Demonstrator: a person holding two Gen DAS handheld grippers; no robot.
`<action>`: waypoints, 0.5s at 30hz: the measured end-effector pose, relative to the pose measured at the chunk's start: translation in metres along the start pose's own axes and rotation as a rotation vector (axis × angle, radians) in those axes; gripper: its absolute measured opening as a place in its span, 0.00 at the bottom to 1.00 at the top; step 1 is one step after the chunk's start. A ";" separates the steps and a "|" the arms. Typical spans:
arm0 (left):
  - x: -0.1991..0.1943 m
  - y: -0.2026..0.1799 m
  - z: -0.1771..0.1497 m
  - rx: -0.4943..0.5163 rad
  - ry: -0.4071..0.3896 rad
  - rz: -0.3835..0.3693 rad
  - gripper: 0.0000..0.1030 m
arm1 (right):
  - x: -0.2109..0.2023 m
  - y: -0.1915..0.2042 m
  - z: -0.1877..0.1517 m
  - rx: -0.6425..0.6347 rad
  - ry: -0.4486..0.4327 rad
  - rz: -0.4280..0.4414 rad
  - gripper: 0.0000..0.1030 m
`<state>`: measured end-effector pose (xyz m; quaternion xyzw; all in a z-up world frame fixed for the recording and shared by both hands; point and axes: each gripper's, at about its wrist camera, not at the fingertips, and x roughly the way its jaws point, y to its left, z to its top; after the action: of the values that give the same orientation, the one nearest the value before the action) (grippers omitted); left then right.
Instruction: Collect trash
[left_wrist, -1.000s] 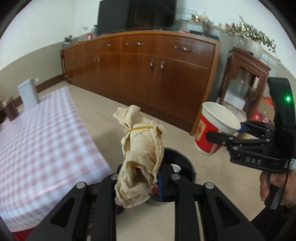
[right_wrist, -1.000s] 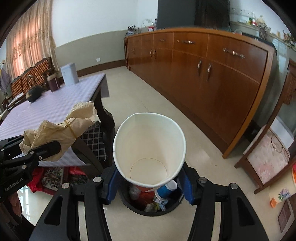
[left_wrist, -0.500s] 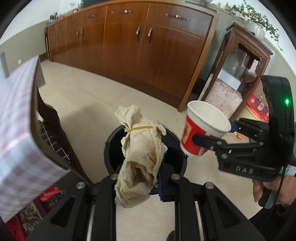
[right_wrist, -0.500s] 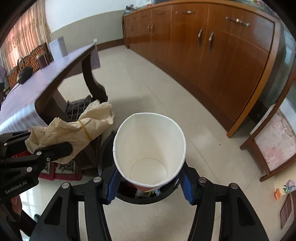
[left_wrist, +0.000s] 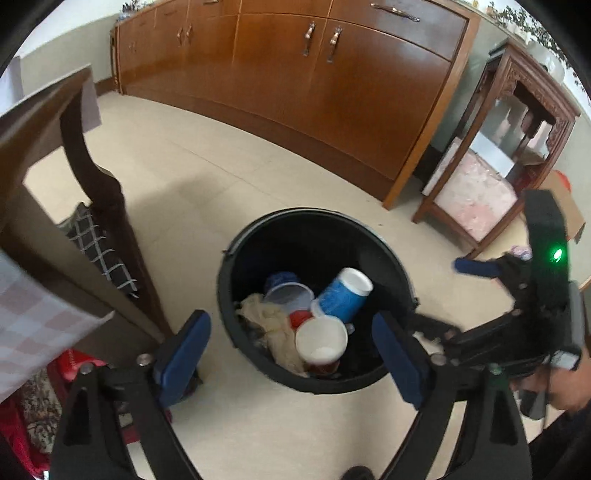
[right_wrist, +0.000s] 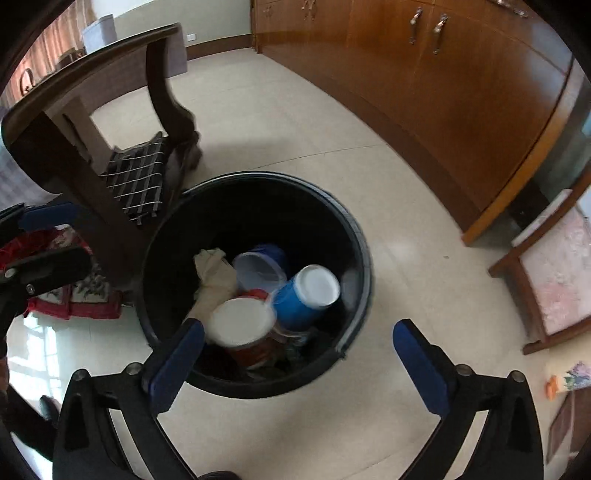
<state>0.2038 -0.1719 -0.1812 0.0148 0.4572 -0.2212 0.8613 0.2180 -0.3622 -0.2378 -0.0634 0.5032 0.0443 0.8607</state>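
Both the left gripper (left_wrist: 291, 339) and the right gripper (right_wrist: 297, 354) hang over the black trash bin (left_wrist: 236, 258) with jaws spread wide and nothing between them. Inside the bin lie the red-and-white paper cup (left_wrist: 321, 345), mouth up, the crumpled beige cloth (left_wrist: 271, 325) beside it, a blue cup (left_wrist: 345, 293) on its side and a clear lid (left_wrist: 288, 297). No lettering on the cups is legible. The bin stands on the tiled floor (left_wrist: 207, 177) near a table leg (left_wrist: 107, 206).
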 end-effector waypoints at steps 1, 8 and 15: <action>-0.004 0.000 -0.003 -0.003 -0.008 0.016 0.88 | -0.003 -0.002 -0.001 0.015 -0.005 -0.002 1.00; -0.029 -0.007 -0.014 -0.004 -0.057 0.074 0.88 | -0.027 0.004 -0.001 0.065 -0.044 -0.033 1.00; -0.053 0.008 -0.017 -0.007 -0.097 0.107 0.88 | -0.060 0.017 -0.001 0.125 -0.105 -0.042 1.00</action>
<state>0.1683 -0.1414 -0.1502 0.0254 0.4141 -0.1740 0.8931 0.1856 -0.3460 -0.1870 -0.0175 0.4577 -0.0020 0.8889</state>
